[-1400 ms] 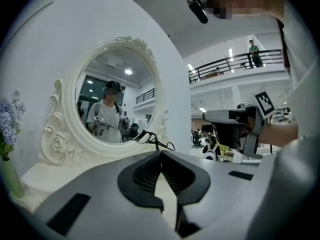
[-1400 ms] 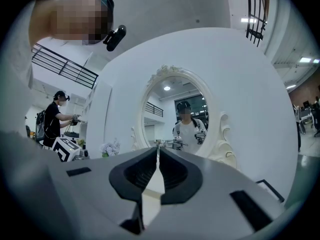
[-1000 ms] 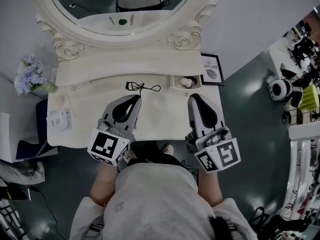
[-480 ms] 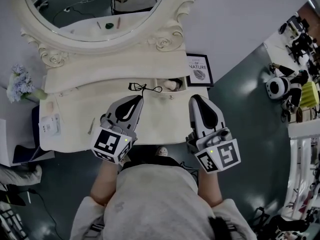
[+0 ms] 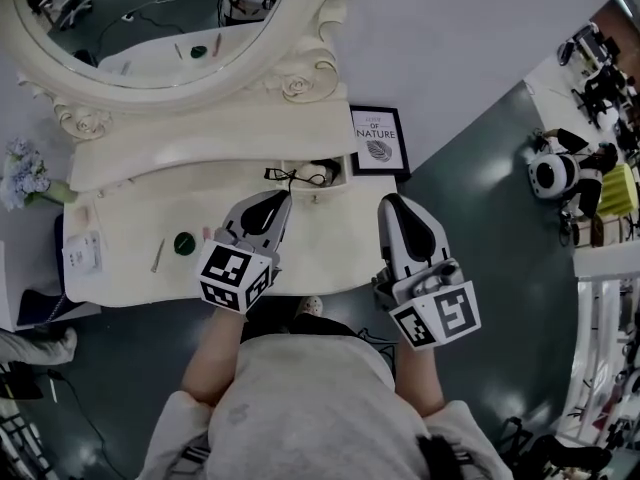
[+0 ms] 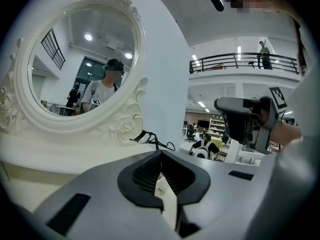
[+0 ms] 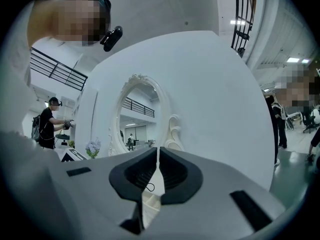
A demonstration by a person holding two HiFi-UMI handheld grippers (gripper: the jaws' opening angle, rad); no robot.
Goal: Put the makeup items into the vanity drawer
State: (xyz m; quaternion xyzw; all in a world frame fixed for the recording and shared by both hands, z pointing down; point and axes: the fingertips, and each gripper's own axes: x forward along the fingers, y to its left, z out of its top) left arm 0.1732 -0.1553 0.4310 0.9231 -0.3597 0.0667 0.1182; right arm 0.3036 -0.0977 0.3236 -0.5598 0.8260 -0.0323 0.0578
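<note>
While I hover at the vanity top's (image 5: pixel 120 278) near edge, my left gripper (image 5: pixel 279 199) has its fingers closed together on nothing, and so does my right gripper (image 5: pixel 389 201), just off the right edge. The eyelash curler (image 5: pixel 288 176) lies beyond my left tips, beside the small open drawer (image 5: pixel 330 172). A round green item (image 5: pixel 184 243) sits farther left.

Seen from above, the mirror (image 5: pixel 150 18) behind the vanity drawer (image 5: pixel 340 176) runs off the top edge, and the flowers (image 5: pixel 22 173) far left of the drawer are clipped by the left edge. What lies inside the drawer is too dark and small to tell. Left of it on the surface (image 5: pixel 120 218), a round green item (image 5: pixel 184 243) and a thin stick (image 5: pixel 158 255) are too small to name. The left gripper (image 5: pixel 279 200) hides the surface just in front of the drawer.
</note>
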